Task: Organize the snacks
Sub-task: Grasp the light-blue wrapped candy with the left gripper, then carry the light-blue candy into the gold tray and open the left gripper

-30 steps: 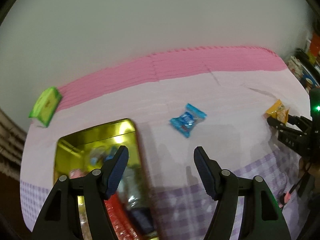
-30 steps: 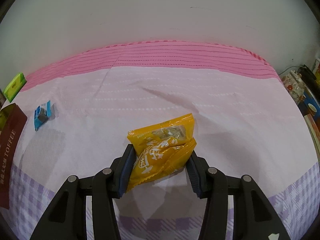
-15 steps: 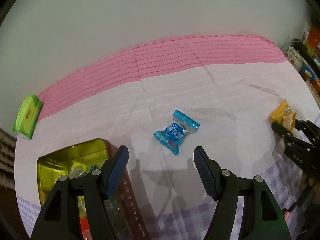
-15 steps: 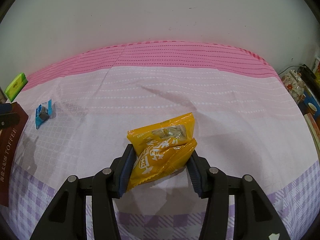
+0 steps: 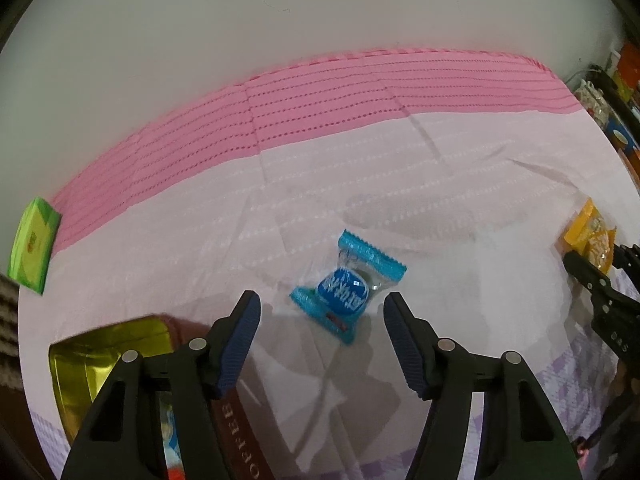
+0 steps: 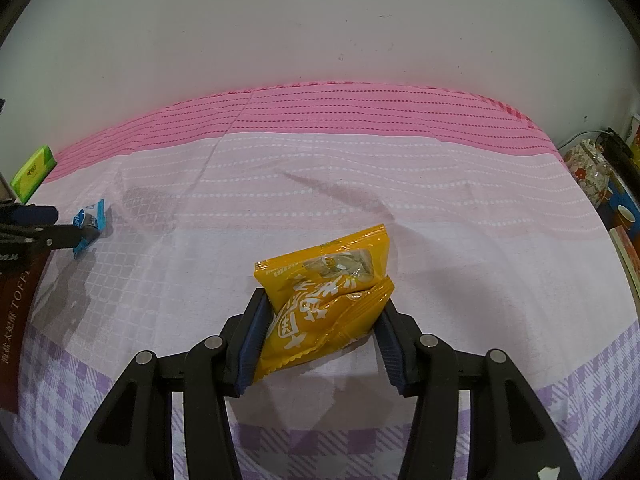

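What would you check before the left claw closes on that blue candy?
1. Left gripper open: ok, jaws spread wide.
2. Blue candy between the fingers: ok, it lies just ahead of the tips, roughly centred.
3. Fingers low enough to pinch: cannot tell; height over the cloth is unclear.
4. Candy free of neighbours: ok, nothing touches it.
5. Tin ready to receive: ok, open at lower left, snacks inside.
6. Right gripper out of the way: ok, off to the right, shut on the yellow packet.
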Demonstrator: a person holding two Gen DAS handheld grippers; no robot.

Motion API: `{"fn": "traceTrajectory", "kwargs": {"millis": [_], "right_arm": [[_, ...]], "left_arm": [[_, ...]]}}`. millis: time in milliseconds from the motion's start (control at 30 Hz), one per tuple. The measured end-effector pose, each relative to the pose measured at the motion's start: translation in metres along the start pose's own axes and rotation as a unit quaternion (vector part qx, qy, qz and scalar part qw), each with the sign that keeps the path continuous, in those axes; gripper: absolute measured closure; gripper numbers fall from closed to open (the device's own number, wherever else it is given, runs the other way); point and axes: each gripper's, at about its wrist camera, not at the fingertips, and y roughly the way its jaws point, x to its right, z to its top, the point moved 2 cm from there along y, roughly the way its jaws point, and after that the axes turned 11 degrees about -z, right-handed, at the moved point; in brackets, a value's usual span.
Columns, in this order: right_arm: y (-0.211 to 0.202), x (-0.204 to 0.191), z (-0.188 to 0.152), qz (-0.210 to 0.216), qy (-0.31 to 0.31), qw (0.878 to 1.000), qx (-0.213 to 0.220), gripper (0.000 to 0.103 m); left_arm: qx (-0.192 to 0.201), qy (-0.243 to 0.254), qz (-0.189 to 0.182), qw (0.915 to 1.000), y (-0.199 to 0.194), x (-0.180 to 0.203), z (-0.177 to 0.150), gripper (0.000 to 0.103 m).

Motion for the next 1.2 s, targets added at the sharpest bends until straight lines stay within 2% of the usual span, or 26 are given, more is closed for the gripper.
{"fn": "traceTrajectory", "kwargs": {"millis": [333,500,733,1000,1200], "right_arm": [[0.0,0.0,0.0,-0.001,0.0,1.0,0.0,0.053],[0.0,0.0,0.0,-0.001,0.0,1.0,0.0,0.053],[0.0,0.0,0.0,0.0,0.0,1.0,0.0,0.053],[0.0,0.0,0.0,0.0,0.0,1.0,-0.001,0.053],[0.0,0.0,0.0,0.0,0.0,1.0,-0.001,0.053]], "left_arm": [[-0.014,-0.021,-0.012,0.9996,0.019,0.001,0.014,0.057],[-0.019,-0.031,-0.017,0.9992,0.022,0.004,0.006,0.072],[-0.032,-0.024,-0.007,0.9992,0.018,0.012,-0.004,0.074],[-0.046,-0.027,-0.017,0.9984,0.003,0.024,-0.028,0.075],[-0.041,-0.029,-0.025,0.9984,-0.016,0.037,-0.044,0.075]]}}
